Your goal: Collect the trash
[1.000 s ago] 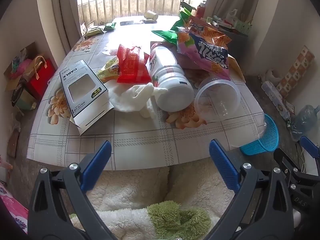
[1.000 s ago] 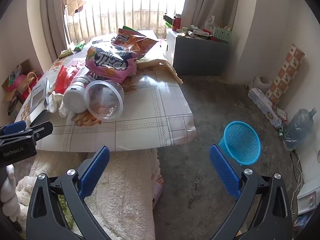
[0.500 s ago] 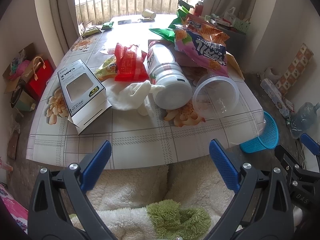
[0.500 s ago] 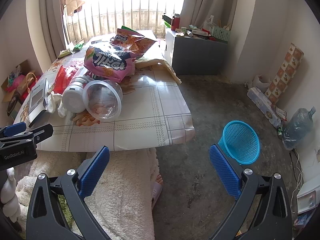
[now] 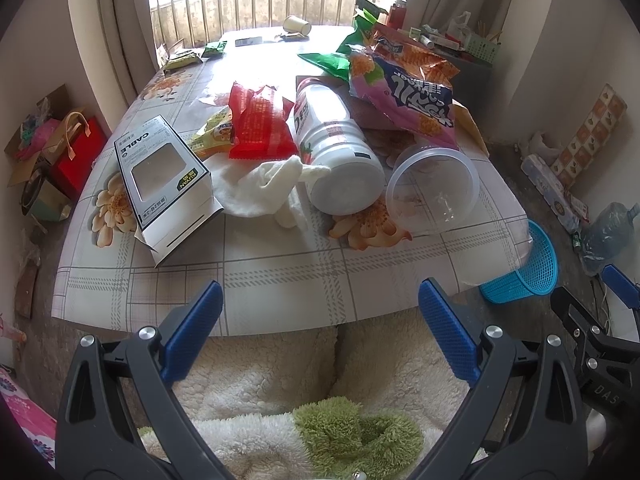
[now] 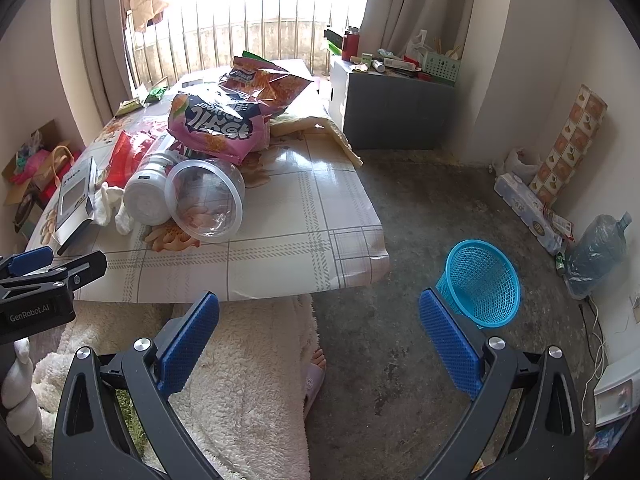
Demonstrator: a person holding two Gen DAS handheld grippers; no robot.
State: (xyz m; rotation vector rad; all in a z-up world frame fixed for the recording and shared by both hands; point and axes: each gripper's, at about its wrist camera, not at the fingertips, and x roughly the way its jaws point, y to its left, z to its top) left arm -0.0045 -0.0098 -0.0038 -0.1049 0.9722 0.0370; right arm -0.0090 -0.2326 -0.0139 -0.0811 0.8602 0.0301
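- Both cameras had crept a bit closer to the table (image 5: 280, 276) compared with a second earlier, so the pile looked bigger; nothing on it had shifted.
- Biggest trash: pink snack bag (image 5: 404, 96) far right, draped over the other stuff, with the white bottle (image 5: 340, 152) lying on its side just left of it.
- Cable box (image 5: 160, 176) sat near left, and the clear plastic tub (image 5: 432, 188) lay tipped over near right, touching the bottle.
- Blue bin (image 6: 480, 284) stood on the floor right of the table, well apart from the pile.
- Left gripper (image 5: 316, 332) and right gripper (image 6: 318, 336) both hung wide apart, holding nothing, short of the near edge.
- Risk imo: that tub and bottle are round, so a nudge could roll them off the edge. Tugging the bag might drag the rest along.
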